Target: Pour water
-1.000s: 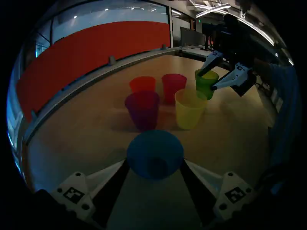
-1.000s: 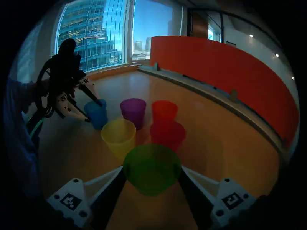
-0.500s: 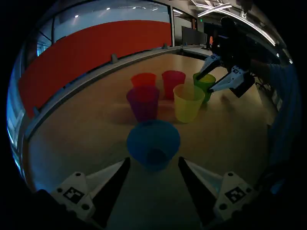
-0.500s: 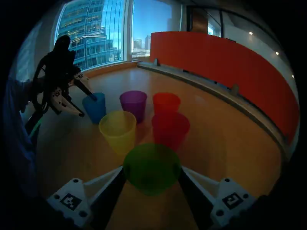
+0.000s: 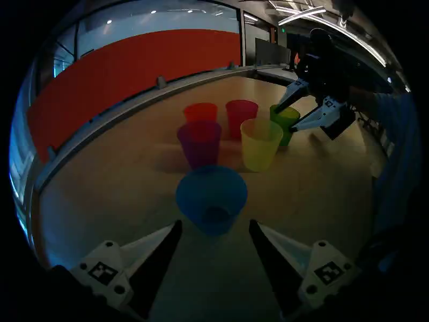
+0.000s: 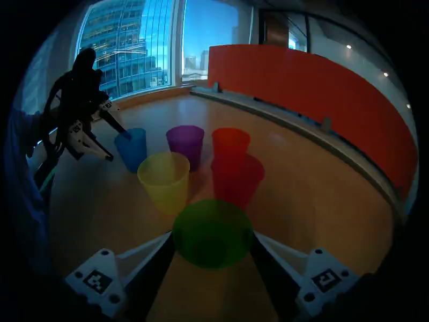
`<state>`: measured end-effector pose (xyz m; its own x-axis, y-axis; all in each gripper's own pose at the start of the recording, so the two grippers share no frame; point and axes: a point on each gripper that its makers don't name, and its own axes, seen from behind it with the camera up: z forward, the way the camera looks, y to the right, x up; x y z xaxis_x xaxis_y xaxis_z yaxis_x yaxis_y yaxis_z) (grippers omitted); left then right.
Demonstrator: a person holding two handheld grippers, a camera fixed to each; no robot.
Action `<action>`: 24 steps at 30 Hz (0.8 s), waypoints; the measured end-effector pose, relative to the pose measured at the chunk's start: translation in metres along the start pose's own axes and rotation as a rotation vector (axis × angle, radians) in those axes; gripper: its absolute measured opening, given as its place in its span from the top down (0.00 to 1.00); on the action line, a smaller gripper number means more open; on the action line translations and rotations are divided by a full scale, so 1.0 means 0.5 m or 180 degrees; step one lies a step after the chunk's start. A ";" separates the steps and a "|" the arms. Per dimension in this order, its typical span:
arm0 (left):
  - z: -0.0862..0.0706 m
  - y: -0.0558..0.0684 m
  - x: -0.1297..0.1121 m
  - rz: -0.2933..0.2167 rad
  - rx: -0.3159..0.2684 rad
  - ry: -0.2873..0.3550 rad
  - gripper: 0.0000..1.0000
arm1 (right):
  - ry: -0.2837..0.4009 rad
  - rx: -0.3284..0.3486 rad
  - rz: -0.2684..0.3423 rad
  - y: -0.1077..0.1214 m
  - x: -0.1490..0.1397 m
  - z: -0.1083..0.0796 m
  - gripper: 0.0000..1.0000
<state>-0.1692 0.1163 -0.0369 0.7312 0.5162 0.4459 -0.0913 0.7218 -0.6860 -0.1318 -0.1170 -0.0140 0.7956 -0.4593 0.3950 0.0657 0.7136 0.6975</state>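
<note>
Left gripper point(image 5: 214, 223) has its fingers spread; the blue cup point(image 5: 212, 197) stands on the desk point(image 5: 107, 193) just past their tips, untouched. Right gripper point(image 6: 212, 236) fingers pinch the green cup point(image 6: 213, 228). The purple cup point(image 5: 199, 142), orange cup point(image 5: 200, 111), red cup point(image 5: 241, 115) and yellow cup point(image 5: 261, 144) cluster mid-desk. I cannot tell if any holds water.

On the table point(image 5: 107, 182), the near cup point(image 5: 211, 198) stands lower centre, four cups point(image 5: 260, 144) clustered behind it mid-frame, the far-right cup point(image 5: 288, 124) right of them.
</note>
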 end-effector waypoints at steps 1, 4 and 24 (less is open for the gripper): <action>-0.001 0.000 0.000 -0.0002 0.0003 0.0003 0.07 | -0.0003 -0.0009 -0.0005 0.000 -0.001 -0.001 0.01; -0.006 -0.001 0.001 -0.0012 0.0013 0.0012 0.07 | -0.0018 -0.0031 -0.0022 0.000 -0.005 -0.004 0.00; -0.068 -0.014 -0.011 -0.0214 0.0276 0.0174 0.07 | 0.0091 -0.0312 0.0067 0.019 -0.034 -0.095 0.00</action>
<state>-0.1499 0.0928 -0.0540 0.7732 0.4410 0.4557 -0.0970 0.7924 -0.6023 -0.1160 -0.0772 -0.0426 0.8142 -0.4295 0.3907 0.1064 0.7719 0.6268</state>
